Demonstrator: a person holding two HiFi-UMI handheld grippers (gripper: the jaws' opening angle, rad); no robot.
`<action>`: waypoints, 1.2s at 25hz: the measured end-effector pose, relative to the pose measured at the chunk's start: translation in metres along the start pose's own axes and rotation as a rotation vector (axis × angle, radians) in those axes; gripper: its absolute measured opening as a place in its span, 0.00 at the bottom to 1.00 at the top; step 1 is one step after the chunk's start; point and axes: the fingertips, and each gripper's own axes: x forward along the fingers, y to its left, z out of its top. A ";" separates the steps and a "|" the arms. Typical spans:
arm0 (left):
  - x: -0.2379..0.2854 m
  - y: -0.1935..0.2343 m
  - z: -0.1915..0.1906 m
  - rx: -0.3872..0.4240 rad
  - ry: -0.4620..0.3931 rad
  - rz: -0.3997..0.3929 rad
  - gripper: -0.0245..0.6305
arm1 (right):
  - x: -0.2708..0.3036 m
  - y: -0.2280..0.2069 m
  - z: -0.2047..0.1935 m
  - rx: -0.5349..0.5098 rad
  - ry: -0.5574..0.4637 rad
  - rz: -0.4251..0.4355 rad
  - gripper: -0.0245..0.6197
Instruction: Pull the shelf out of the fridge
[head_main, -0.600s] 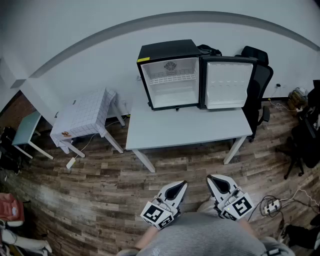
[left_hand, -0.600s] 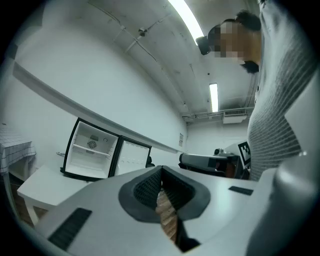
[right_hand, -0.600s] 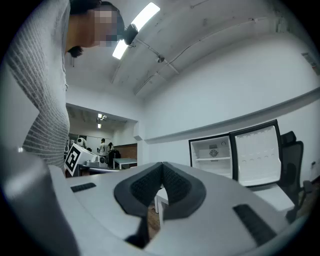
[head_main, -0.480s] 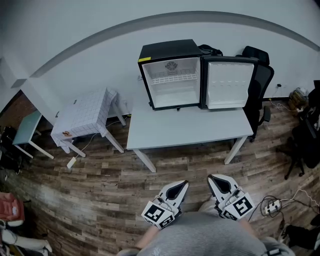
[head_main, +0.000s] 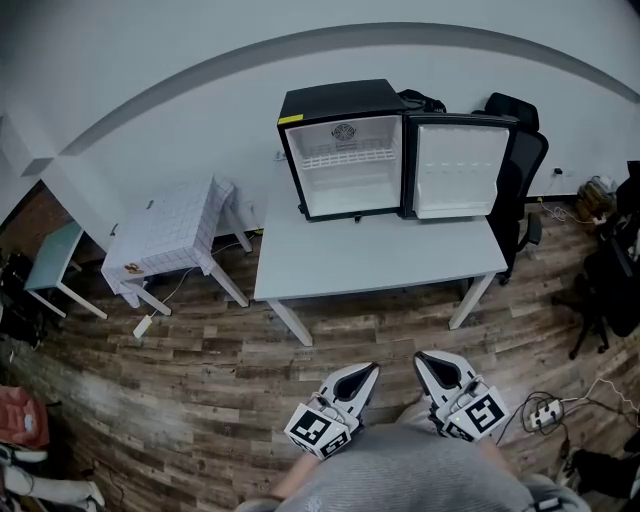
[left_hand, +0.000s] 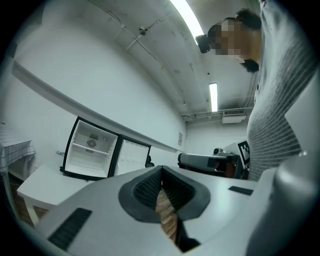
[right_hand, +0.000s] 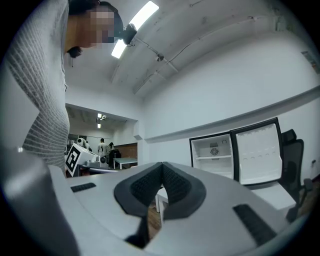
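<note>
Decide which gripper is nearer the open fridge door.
Right. The right gripper is on the near side of the table, roughly in line with the fridge door. The left gripper is equally far back but off to the door's left. Neither is close.

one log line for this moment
phase: pre-approach | fridge: door open, on table | shelf: inside fridge | left gripper: shut, empty | right gripper: shut, empty | both: far from fridge

surface: white table (head_main: 375, 262) | on it: open black fridge (head_main: 335, 100), at back edge
</note>
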 end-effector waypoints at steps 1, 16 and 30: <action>0.000 0.000 0.000 -0.001 -0.001 0.001 0.05 | 0.000 0.000 0.000 0.001 0.002 0.001 0.06; -0.005 0.004 0.003 -0.001 -0.009 -0.005 0.05 | 0.010 0.003 -0.004 0.027 0.002 0.014 0.06; -0.010 0.012 0.000 0.005 0.003 0.001 0.05 | 0.028 0.013 -0.017 -0.113 0.100 0.047 0.15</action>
